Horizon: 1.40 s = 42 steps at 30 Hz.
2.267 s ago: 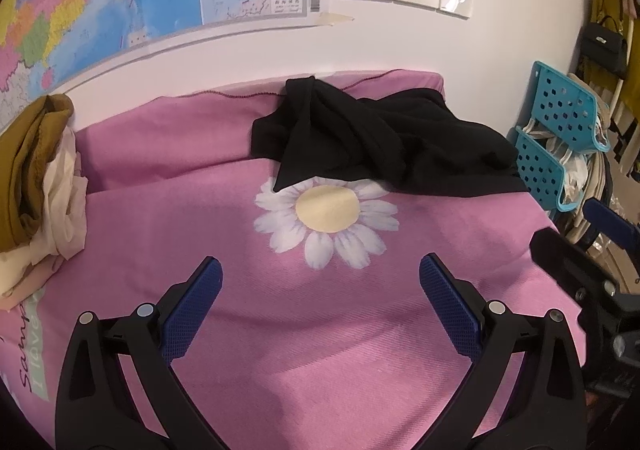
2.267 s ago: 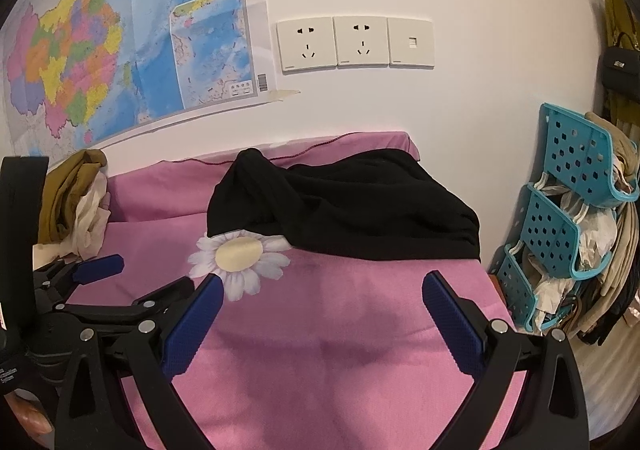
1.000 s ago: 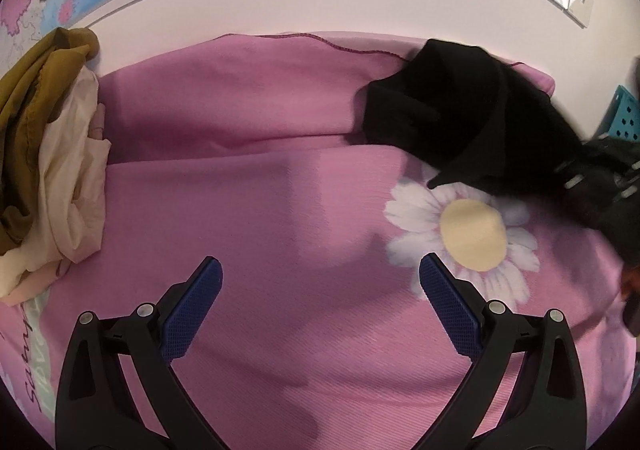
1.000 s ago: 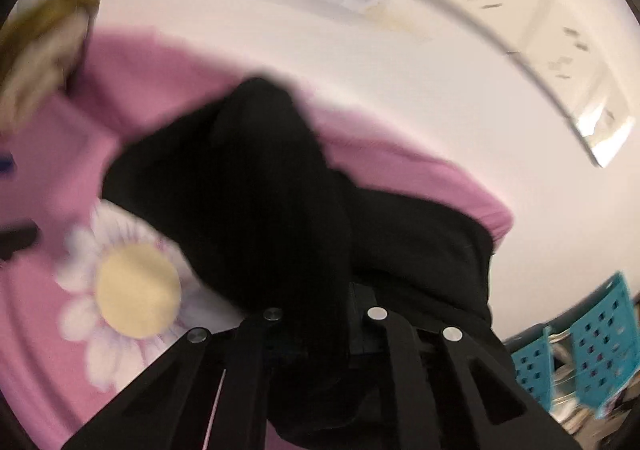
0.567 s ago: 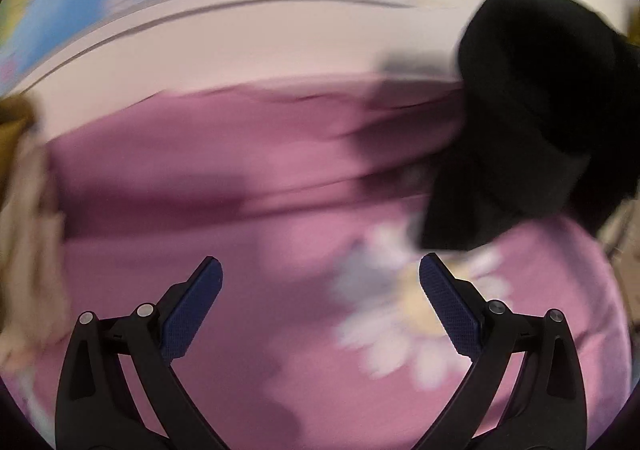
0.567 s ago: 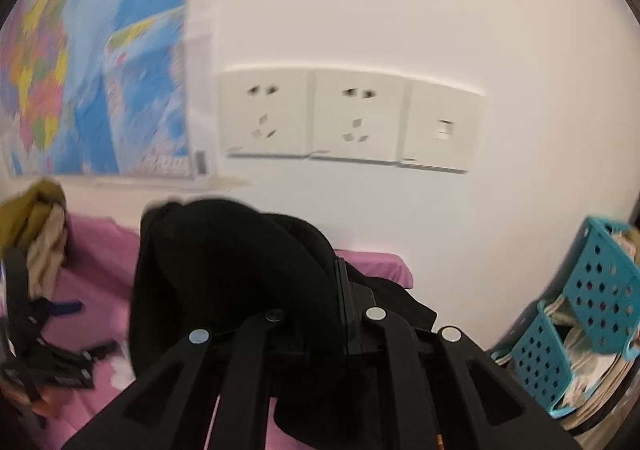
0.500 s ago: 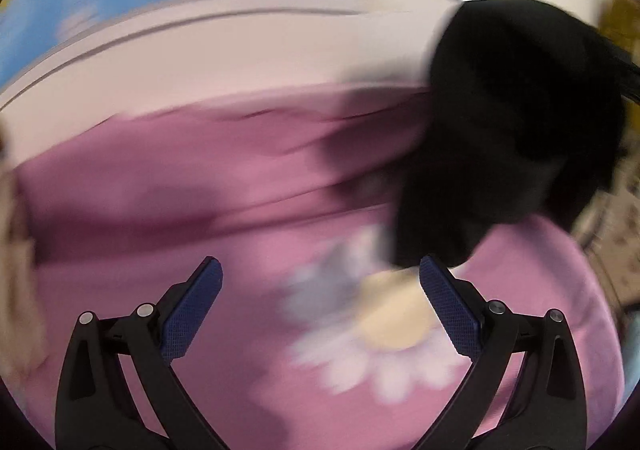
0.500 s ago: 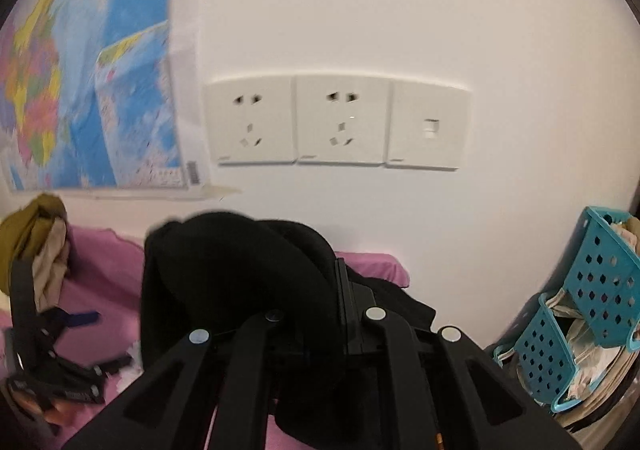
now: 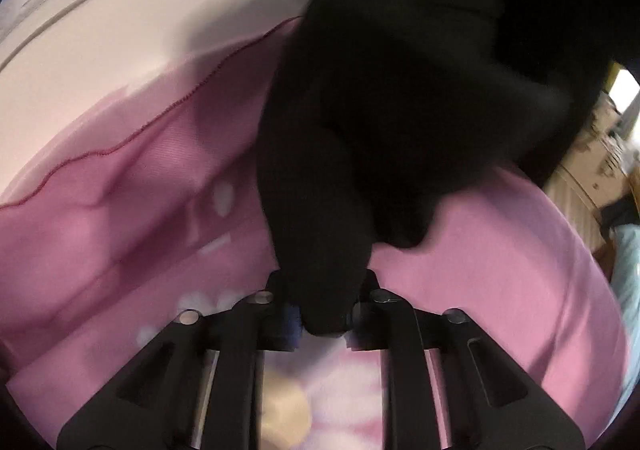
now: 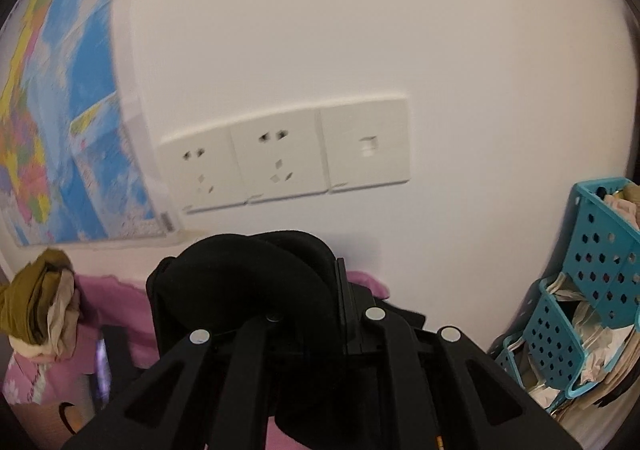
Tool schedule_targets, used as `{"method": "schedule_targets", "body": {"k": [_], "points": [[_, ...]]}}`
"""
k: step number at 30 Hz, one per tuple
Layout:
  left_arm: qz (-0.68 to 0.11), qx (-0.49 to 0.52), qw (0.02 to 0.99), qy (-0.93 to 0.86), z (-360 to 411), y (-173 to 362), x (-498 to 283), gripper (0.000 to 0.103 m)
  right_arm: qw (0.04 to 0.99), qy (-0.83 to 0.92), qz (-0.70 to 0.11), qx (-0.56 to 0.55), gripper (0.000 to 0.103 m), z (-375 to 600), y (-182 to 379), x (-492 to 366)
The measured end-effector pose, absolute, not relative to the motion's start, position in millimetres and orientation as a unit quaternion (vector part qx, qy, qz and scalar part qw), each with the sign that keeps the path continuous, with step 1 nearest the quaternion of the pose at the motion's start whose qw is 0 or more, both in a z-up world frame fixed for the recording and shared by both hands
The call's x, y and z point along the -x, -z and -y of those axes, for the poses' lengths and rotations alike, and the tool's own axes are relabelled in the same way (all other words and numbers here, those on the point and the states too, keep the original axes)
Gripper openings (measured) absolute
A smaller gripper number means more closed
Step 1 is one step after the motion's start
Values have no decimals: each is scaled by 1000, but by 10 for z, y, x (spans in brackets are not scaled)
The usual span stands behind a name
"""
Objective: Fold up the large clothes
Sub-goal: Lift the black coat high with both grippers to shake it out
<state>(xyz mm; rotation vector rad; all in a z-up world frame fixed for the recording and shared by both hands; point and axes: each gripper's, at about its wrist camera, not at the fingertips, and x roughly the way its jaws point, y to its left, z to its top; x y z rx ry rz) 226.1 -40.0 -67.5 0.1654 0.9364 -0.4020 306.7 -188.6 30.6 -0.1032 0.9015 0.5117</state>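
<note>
Left wrist view: left hand-held gripper [image 9: 322,324] is closing on a hanging fold of the black garment [image 9: 400,98], cloth between the jaws; the garment bulk fills 12 to 2 o'clock, lifted above the pink bed cover [image 9: 500,270]. Right wrist view: right hand-held gripper [image 10: 316,324] is clamped on the same black garment [image 10: 248,282], bunched at 6 o'clock and raised toward the wall sockets [image 10: 280,158]. Progress: early, garment picked up only; spreading flat and every fold remain.
</note>
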Motion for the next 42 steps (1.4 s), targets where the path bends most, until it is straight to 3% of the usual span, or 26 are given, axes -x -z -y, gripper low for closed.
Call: {"method": "schedule_targets", "body": {"k": [6,13,23,28,32,42], "points": [[-357,-78,913,180,659,-56,-2471,12,899,-206,-384,38,8,2229,-914,-3281],[-252,-52,947,193,1012,-1251,-2407,8,945,-188,-259,68,8,2340,-2384,-3126],[-43,16,987,153,395,-2888,-1184,8,964,-232,-109,65,8,2499,-4074,-2136],[46,10,995,92,-98,-3243,-258,8,951,-287,-104,42,8,2619,-4353,-1600],[96,-29,994,36,-441,-3348,953,8,926,-355,-124,21,8,2662,-4298,-1175],[62,-80,993,-54,-1095,-3047,2392,8,831,-532,-162,22,8,2394,-3946,-53]]}}
